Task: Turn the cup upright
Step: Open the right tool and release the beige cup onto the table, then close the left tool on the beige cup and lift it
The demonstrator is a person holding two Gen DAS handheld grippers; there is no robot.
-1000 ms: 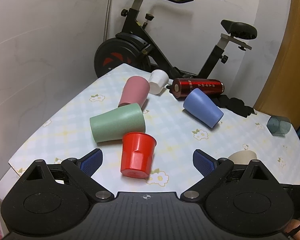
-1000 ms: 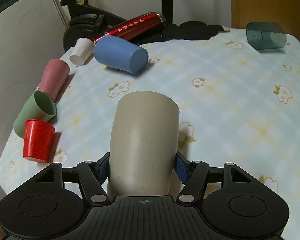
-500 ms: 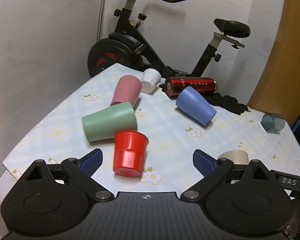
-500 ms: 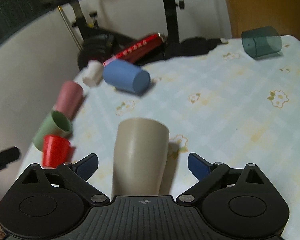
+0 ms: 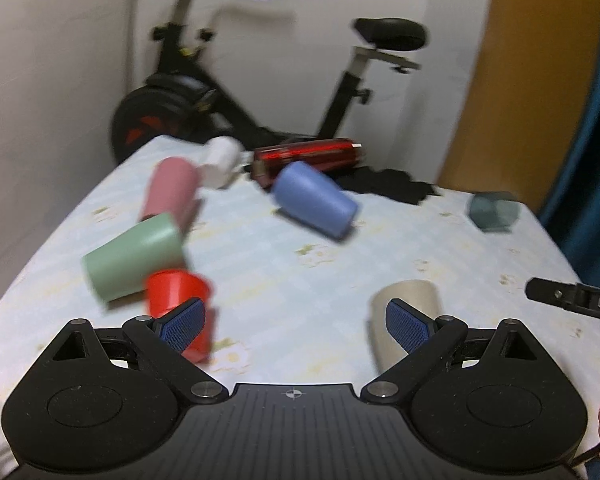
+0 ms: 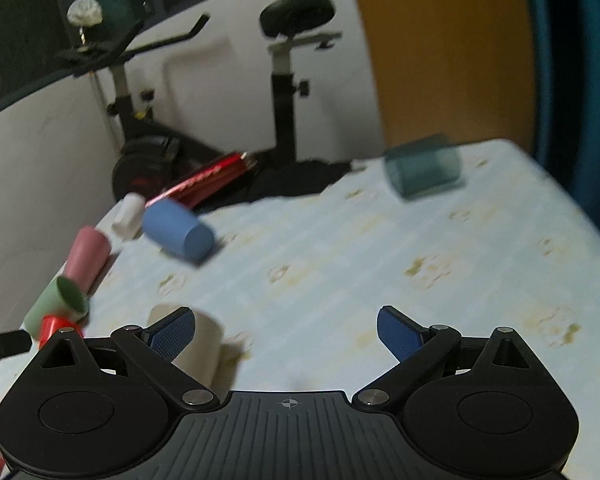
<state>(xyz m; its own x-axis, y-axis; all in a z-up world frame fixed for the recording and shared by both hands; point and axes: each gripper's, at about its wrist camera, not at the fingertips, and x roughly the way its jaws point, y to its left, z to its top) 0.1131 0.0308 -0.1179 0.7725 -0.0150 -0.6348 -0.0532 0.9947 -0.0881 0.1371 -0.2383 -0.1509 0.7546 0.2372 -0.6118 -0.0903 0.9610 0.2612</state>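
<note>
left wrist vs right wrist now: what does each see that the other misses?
Left wrist only: the right gripper's black tip entering at the right edge, and its own open left gripper.
Right wrist only: the green cup's open mouth, and its own open right gripper.
Both: beige cup, red cup, blue cup, pink cup, white cup, red flask, teal cup, exercise bike.

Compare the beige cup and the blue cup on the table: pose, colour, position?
Pose: the beige cup stands on end near the grippers, while the blue cup lies on its side. Colour: beige cup is pale tan; blue cup is mid blue. Position: beige cup sits near the front edge; blue cup lies farther back, by the red bottle. Both are plain tapered cups resting on the table, neither gripped.
</note>
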